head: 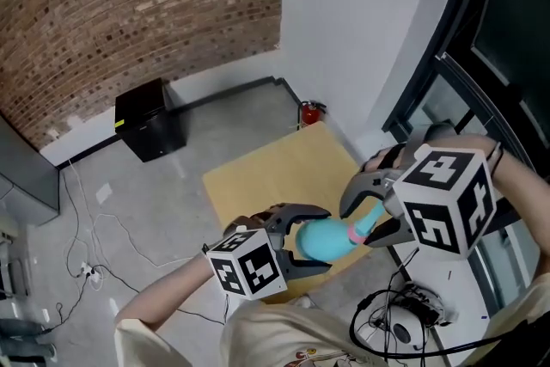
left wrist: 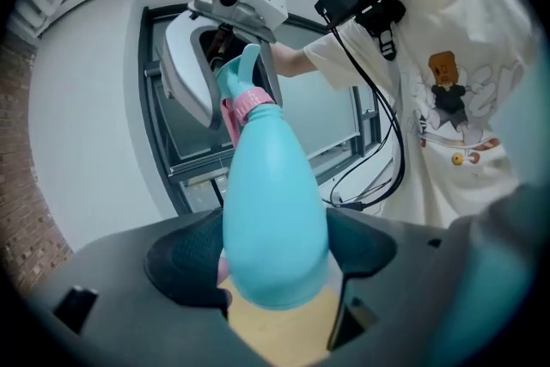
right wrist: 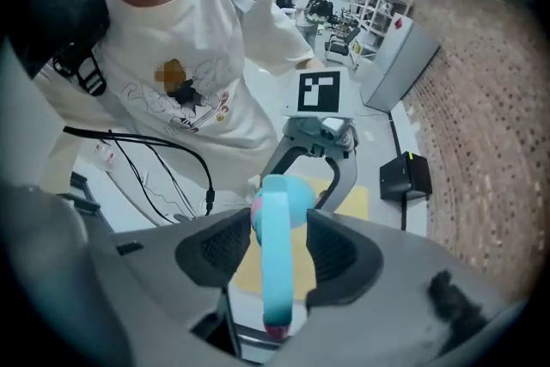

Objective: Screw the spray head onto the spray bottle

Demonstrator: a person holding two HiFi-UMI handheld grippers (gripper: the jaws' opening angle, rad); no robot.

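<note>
Grey concrete floor and a brown brick wall lie behind the tan wooden desk, seen from above. My left gripper is clamped on the broad lower body of the turquoise pear-shaped plastic spray bottle, which I hold in the air over the desk's near edge, neck toward the right. My right gripper is closed on the turquoise plastic spray head. Its pink collar sits at the bottle's neck. I cannot tell how far it is threaded.
</note>
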